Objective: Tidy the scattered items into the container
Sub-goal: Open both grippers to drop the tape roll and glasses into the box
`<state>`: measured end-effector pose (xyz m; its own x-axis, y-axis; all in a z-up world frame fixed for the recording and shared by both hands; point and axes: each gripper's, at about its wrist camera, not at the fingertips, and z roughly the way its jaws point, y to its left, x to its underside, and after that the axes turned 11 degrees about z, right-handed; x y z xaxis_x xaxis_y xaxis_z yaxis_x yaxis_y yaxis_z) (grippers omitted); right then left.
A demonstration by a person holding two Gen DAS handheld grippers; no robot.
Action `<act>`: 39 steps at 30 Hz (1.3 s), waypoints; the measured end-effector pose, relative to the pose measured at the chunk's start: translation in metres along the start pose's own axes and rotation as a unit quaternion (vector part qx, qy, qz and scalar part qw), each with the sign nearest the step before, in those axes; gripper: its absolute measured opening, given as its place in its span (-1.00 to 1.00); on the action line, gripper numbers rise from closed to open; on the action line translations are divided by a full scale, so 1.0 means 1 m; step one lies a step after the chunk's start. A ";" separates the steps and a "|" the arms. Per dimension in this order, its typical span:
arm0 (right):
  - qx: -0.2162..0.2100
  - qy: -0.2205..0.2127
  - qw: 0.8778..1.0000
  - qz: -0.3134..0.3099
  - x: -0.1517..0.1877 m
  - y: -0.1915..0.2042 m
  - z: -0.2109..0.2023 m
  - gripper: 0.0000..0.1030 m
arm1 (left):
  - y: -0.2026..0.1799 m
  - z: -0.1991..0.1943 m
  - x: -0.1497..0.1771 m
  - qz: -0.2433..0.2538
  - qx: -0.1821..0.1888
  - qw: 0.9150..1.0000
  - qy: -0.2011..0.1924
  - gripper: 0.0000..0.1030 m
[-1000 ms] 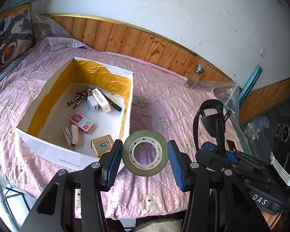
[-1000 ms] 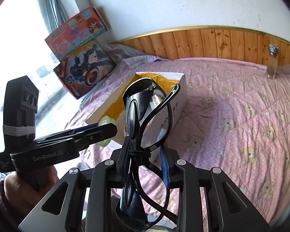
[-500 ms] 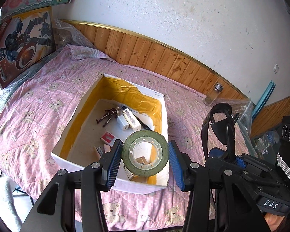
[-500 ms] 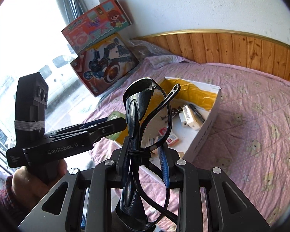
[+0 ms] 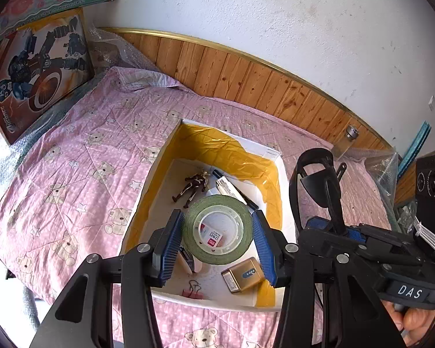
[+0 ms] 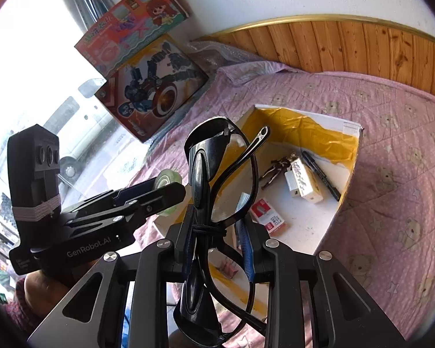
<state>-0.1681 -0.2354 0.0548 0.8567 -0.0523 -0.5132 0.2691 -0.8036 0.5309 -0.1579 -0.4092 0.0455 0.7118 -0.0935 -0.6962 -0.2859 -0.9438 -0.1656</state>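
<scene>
Since the earlier frames both grippers have been carried from the near edge of the bed to a place above the container (image 5: 278, 171); its floor, formerly seen at a slant, is now seen almost from overhead. The roll of green tape (image 5: 217, 229) is clamped across its width between the blue pads of the left gripper (image 5: 219, 236), and is held in the air over the middle of the box; through its core a red and white packet (image 5: 214, 237) on the floor can be seen. The black glasses (image 6: 217, 191) are pinched, folded and upright, in the nearly closed right gripper (image 6: 219, 240), above the near left corner of the box. Inside the container a dark figurine (image 5: 192, 187), a white block (image 6: 303, 181), a black marker (image 6: 322, 175), a gold box (image 5: 242, 274) and a pink binder clip (image 5: 192, 290) are lying; the container is set on the pink bear-patterned quilt (image 5: 72, 179).
</scene>
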 end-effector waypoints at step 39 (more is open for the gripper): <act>0.023 0.121 0.981 0.151 -0.066 -0.048 0.150 0.04 | 0.034 0.068 0.030 0.005 -0.044 0.991 0.125 0.13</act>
<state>-0.3037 -0.2825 -0.0381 0.9753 -0.1538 -0.1585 -0.0285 -0.7994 0.6001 -0.1906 -0.4227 -0.0285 0.8493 -0.1676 -0.5007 -0.2437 -0.9657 -0.0900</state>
